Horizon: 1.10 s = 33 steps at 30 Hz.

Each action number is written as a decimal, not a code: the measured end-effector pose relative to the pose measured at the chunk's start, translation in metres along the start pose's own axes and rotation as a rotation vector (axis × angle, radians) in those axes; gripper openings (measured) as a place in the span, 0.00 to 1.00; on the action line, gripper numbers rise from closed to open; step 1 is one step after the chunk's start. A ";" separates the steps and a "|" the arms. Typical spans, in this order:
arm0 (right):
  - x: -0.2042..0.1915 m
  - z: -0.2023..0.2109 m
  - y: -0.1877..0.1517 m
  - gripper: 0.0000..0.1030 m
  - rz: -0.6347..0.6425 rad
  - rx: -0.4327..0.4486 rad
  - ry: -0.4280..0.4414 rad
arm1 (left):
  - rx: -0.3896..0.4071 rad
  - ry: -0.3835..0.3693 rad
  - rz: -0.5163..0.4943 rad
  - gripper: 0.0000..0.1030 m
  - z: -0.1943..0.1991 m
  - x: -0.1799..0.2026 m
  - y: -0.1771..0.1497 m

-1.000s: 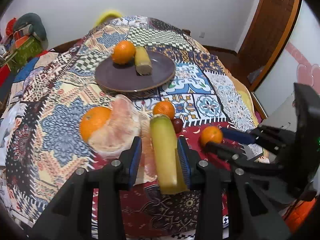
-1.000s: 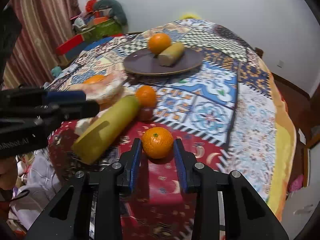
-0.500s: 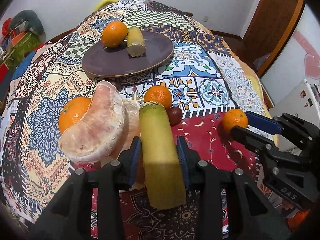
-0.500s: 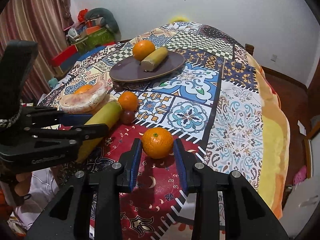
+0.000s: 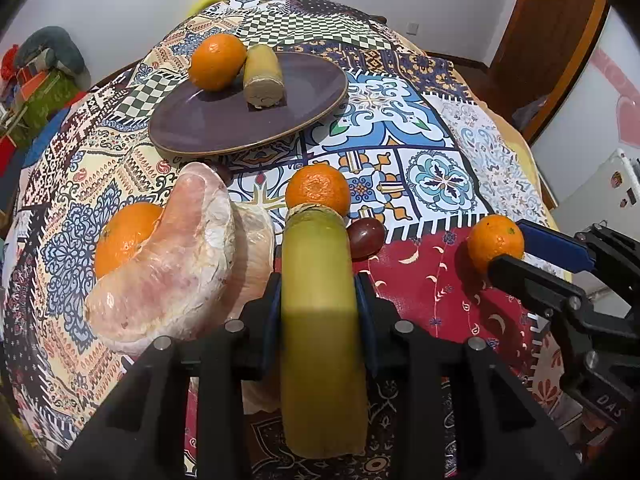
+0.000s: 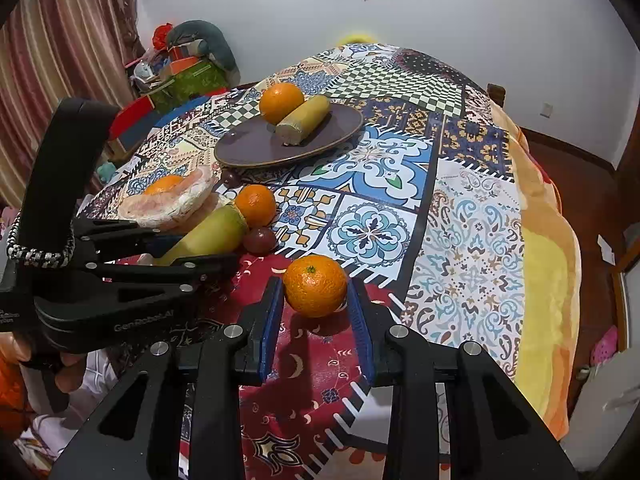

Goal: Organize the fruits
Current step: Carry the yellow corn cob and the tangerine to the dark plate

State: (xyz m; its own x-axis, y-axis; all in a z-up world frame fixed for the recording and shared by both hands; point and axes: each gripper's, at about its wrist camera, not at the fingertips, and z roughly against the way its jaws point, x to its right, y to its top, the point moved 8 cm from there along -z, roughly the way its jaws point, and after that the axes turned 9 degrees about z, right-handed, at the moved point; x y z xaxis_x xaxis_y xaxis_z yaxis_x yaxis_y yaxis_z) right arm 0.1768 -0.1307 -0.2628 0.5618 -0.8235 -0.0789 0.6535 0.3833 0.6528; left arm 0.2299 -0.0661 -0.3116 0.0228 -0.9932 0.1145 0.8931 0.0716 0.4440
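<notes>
The left gripper [image 5: 318, 300] is clamping a yellow-green stalk [image 5: 320, 312] near the worktop's [image 6: 472, 216] front edge, pomelo segment [image 5: 172, 260] crowding beside. The right gripper's [image 6: 316, 312] fingers are sitting apart around a tangerine [image 6: 315, 286].

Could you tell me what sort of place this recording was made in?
Probably a room in a home: a table under a patchwork cloth, a striped curtain, a wooden door and household clutter piled by the wall.

Your left claw [image 5: 318, 300] straddles the sugarcane stick [image 5: 320, 312] on the desk [image 5: 440, 160]; a tangerine [image 5: 318, 188] sits at its far end, pomelo segments [image 5: 168, 264] to its left. Farther back, the plate [image 5: 248, 104] carries an orange [image 5: 218, 62] and a cane piece [image 5: 262, 76]. Your right claw [image 6: 316, 312] flanks another tangerine [image 6: 315, 286].
</notes>
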 end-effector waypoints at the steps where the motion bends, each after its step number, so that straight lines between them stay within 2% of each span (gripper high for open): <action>1: 0.001 0.000 0.001 0.29 0.000 0.000 -0.001 | -0.001 -0.003 0.003 0.33 0.001 -0.001 0.000; 8: 0.004 0.000 0.010 0.29 0.001 0.012 -0.007 | 0.038 -0.008 -0.005 0.33 0.019 -0.003 0.000; 16: 0.000 0.002 0.024 0.29 0.014 0.035 -0.011 | 0.109 -0.052 0.018 0.33 0.052 -0.011 0.011; 24: -0.002 0.006 0.044 0.29 0.029 0.070 -0.020 | 0.189 -0.076 0.032 0.33 0.079 -0.016 0.035; 33: -0.001 0.007 0.073 0.29 0.046 0.114 -0.025 | 0.261 -0.066 0.044 0.33 0.097 -0.031 0.065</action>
State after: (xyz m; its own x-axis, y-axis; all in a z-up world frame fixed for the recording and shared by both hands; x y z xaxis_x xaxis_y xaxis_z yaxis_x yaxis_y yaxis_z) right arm 0.2201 -0.1050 -0.2099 0.5763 -0.8168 -0.0289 0.5644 0.3722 0.7368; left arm 0.2434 -0.0221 -0.2003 0.0219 -0.9810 0.1928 0.7460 0.1444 0.6501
